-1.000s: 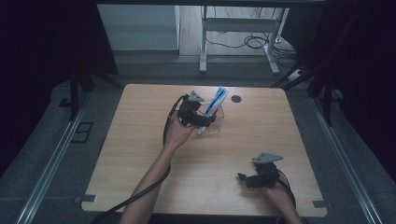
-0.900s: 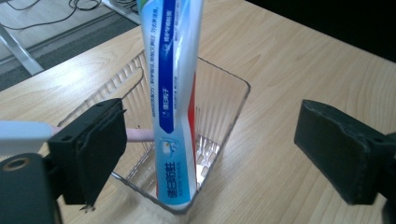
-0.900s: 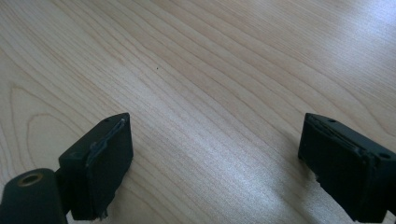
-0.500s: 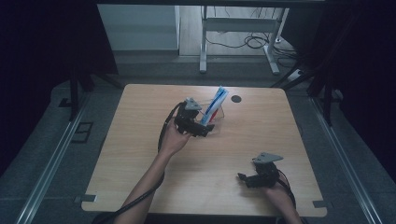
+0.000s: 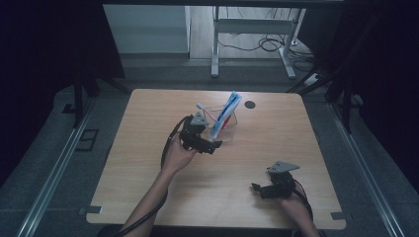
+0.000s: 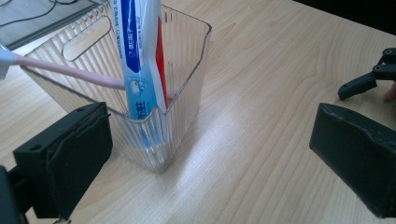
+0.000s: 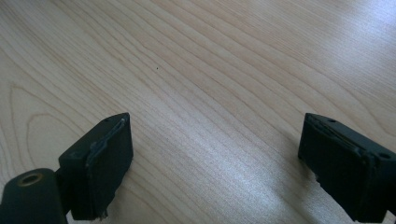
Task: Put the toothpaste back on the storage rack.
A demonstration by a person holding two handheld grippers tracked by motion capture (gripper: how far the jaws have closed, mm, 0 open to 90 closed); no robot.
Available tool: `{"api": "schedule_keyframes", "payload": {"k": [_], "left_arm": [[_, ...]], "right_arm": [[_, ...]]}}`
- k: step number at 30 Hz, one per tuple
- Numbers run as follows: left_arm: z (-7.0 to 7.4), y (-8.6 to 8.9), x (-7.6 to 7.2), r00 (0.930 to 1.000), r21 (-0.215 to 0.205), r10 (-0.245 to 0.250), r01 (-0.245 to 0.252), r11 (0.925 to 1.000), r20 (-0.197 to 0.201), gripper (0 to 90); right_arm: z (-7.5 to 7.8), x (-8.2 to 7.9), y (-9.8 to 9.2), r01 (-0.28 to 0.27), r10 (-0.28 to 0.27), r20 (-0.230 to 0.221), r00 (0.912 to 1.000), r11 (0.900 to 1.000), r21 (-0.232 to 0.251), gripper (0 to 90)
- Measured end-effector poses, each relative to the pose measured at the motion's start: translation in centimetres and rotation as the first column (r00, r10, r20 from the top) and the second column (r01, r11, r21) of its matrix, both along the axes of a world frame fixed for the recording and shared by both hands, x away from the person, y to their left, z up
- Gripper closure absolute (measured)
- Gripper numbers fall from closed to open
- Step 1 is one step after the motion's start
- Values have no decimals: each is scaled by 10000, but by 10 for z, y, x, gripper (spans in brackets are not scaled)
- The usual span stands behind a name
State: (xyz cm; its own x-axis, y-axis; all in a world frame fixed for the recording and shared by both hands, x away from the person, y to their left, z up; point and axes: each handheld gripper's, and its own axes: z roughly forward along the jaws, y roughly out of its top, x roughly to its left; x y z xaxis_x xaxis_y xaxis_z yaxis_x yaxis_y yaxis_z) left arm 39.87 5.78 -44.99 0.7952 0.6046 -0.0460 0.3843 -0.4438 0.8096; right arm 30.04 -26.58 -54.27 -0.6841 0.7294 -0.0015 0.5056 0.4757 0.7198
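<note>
The table (image 5: pixel 148 187) is the largest item: one wooden top. On it, toward the far middle, stands one clear ribbed cup (image 6: pixel 163 126), upright, with a handle slot near its rim. You should judge it light, rigid and slick-walled, liable to tip with tall contents; take it low across two opposite walls, not by the rim.

Inside the cup you have one toothpaste tube (image 6: pixel 137 56), blue, white and red, leaning against the near corner. It looks soft and will likely dent; grip it at the stiffer lower end. One pink-handled toothbrush (image 6: pixel 70 72) lies across the rim, its head overhanging; it is light and stiff, best pinched mid-handle.

Your left gripper (image 5: pixel 217 143) sits just beside the cup's near corner; its jaws have just been opening and stand wide, one on each side of the corner, touching nothing. Your right gripper (image 5: pixel 254 187) rests near the table's front edge, well apart from the cup, jaws spread over bare wood.
</note>
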Motion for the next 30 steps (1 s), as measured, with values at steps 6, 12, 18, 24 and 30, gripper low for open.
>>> {"api": "schedule_keyframes", "payload": {"k": [6, 12, 18, 24, 30], "left_arm": [[-2, 8, -9, 10000, -22, 57, -57, 10000, -45, 0], [-11, 15, -19, 10000, -25, 71, -71, 10000, -22, 0], [-22, 24, -28, 10000, 14, 50, -50, 10000, -10, 0], [-32, 30, -37, 9999, 28, 81, -81, 10000, -62, 0], [-43, 34, -45, 10000, 298, -18, 18, 9996, 6, 0]], "right_arm": [[0, 0, 0, 2, -2, -7, 10000, 10000, 2, 105], [0, 0, 0, 12, -12, -9, 10000, 10000, 9, 105], [0, 0, 0, 11, -11, -13, 10000, 10000, 11, 105], [0, 0, 0, 16, -16, -4, 10000, 10000, 9, 106], [0, 0, 0, 29, -29, -2, 10000, 10000, 17, 107]]}}
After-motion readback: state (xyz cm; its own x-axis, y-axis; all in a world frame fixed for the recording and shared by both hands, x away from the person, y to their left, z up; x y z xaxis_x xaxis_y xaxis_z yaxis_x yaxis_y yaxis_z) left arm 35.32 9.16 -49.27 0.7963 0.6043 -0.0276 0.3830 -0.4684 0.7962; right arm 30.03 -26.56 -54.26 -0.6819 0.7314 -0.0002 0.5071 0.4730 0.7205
